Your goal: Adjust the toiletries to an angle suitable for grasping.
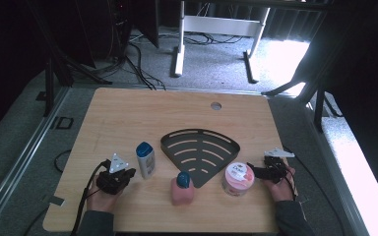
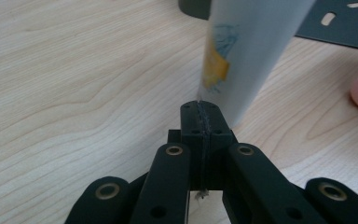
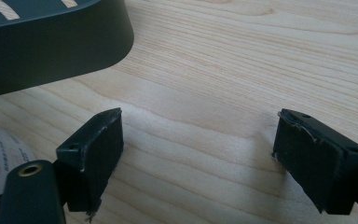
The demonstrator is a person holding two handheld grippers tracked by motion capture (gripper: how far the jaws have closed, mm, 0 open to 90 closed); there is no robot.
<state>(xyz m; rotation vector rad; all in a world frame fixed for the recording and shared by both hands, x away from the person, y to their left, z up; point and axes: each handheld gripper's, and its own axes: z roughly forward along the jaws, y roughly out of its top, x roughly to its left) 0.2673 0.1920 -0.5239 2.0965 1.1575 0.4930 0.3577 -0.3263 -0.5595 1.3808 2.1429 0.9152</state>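
The left tongs (image 2: pixel 200 116) sit with their jaws pressed flat together and nothing between them, the tips just short of the base of a pale bottle (image 2: pixel 247 56) that bears a yellow and blue print; whether the tips touch it I cannot tell. In the high view these left tongs (image 1: pixel 128 173) lie low on the table (image 1: pixel 128 113), held by the person's left hand (image 1: pixel 102 196), to the left of the dark corner rack (image 1: pixel 200 153) and just beside that same bottle (image 1: pixel 145 160), which stands upright with a blue cap. The right tongs (image 3: pixel 198 149) stand wide open, their two black pads far apart with only bare wood between them, holding nothing. In the right gripper view the rack's dark wall (image 3: pixel 51 51) rises at the upper left and the edge of a round printed lid (image 3: pixel 0 158) shows at the lower left. From above, the right tongs (image 1: pixel 252 169) rest to the right of the rack, held by the right hand (image 1: pixel 279 189), with their tips close to a pink round tub (image 1: pixel 237 178) that sits against the rack's lower right edge. A pink bottle with a blue cap (image 1: pixel 182 188) stands in front of the rack's pointed corner, between the pale bottle and the tub.
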